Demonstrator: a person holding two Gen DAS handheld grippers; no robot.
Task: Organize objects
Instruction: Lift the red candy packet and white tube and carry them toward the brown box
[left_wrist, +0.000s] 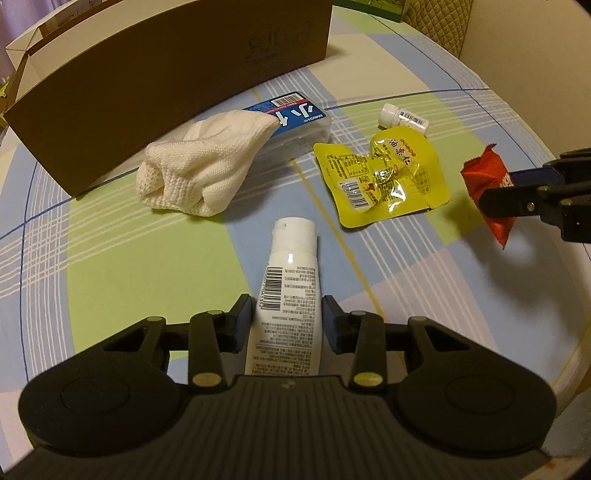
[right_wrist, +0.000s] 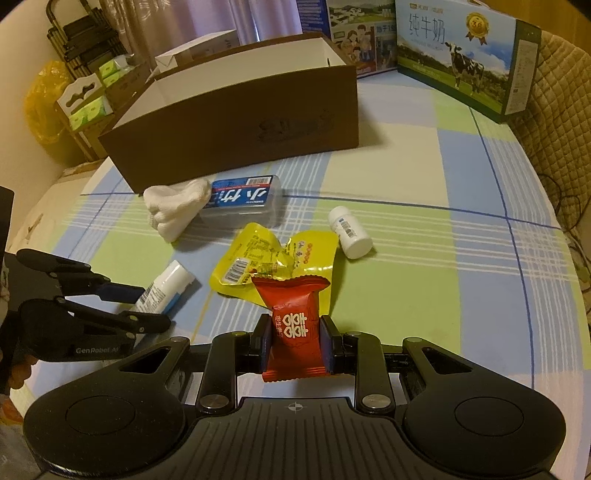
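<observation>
A white tube (left_wrist: 291, 258) (right_wrist: 170, 280) with a barcode lies on the checked tablecloth, cap pointing away. My left gripper (left_wrist: 286, 310) (right_wrist: 155, 306) is shut on its lower body, one pad on each side. My right gripper (right_wrist: 295, 328) (left_wrist: 498, 190) is shut on a red candy packet (right_wrist: 293, 306) (left_wrist: 484, 177) and holds it above the cloth. Just beyond the packet lies a crumpled yellow pouch (left_wrist: 384, 177) (right_wrist: 258, 254). A white knitted cloth (left_wrist: 195, 166) (right_wrist: 173, 210) leans on a clear case with a blue label (left_wrist: 295, 118) (right_wrist: 243, 201). A small white bottle (left_wrist: 400, 116) (right_wrist: 351, 232) lies on its side.
An open brown cardboard box (right_wrist: 240, 125) (left_wrist: 166, 74) stands at the back of the table, behind the case and the cloth. Milk cartons (right_wrist: 461, 55) stand at the back right. A shelf with green packs (right_wrist: 88, 107) is off the table's left edge. A quilted chair back (right_wrist: 554, 110) is at the right.
</observation>
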